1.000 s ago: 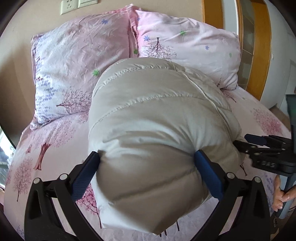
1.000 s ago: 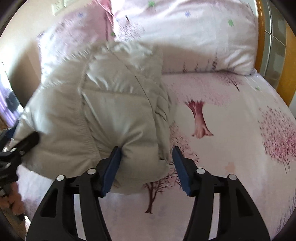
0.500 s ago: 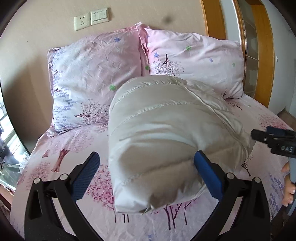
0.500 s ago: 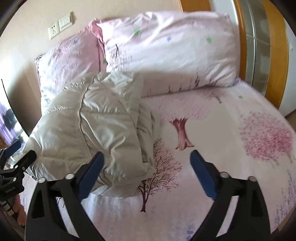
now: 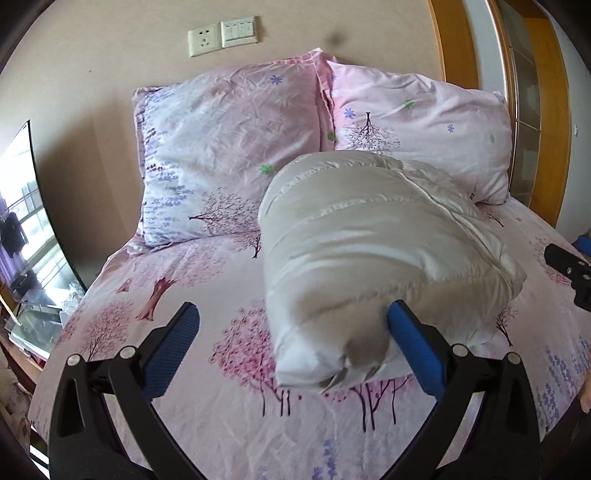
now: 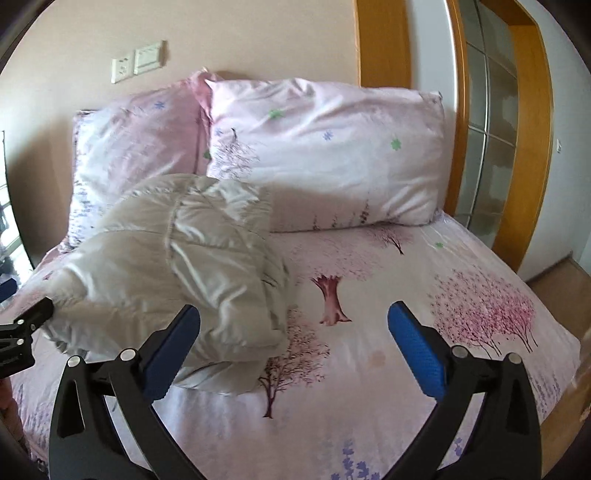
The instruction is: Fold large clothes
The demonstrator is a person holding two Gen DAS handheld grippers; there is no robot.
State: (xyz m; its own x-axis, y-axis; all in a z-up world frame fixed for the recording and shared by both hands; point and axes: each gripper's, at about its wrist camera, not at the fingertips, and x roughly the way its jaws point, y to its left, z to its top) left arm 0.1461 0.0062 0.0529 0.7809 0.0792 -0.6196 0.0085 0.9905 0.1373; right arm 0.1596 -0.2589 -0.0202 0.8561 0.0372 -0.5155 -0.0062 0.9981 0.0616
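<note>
The right gripper (image 6: 293,334) has just been opening and now stands at full spread, its blue pads clear of everything and nothing between them but bare bedsheet (image 6: 388,369). Just beyond its left pad lies the folded puffy white jacket (image 6: 192,266), a quilted bundle resting on the sheet ahead and to the left of this claw; whether the pad brushes the bundle's near edge I cannot tell. Farther ahead, two pink pillows (image 6: 321,147) lean against the wall at the head of the bed. The left gripper (image 5: 293,334) is also spread wide and holds nothing: the jacket (image 5: 369,251) sits ahead of it and toward its right side, the near end of the bundle bulging beside the right pad (image 5: 413,347), while the left pad (image 5: 170,347) stands well apart from the fabric over bare sheet (image 5: 184,280). Beyond the bundle are the same pillows (image 5: 229,147), and above them a wall socket and switch plate (image 5: 221,35). The tip of the right gripper shows at this view's right edge.
</note>
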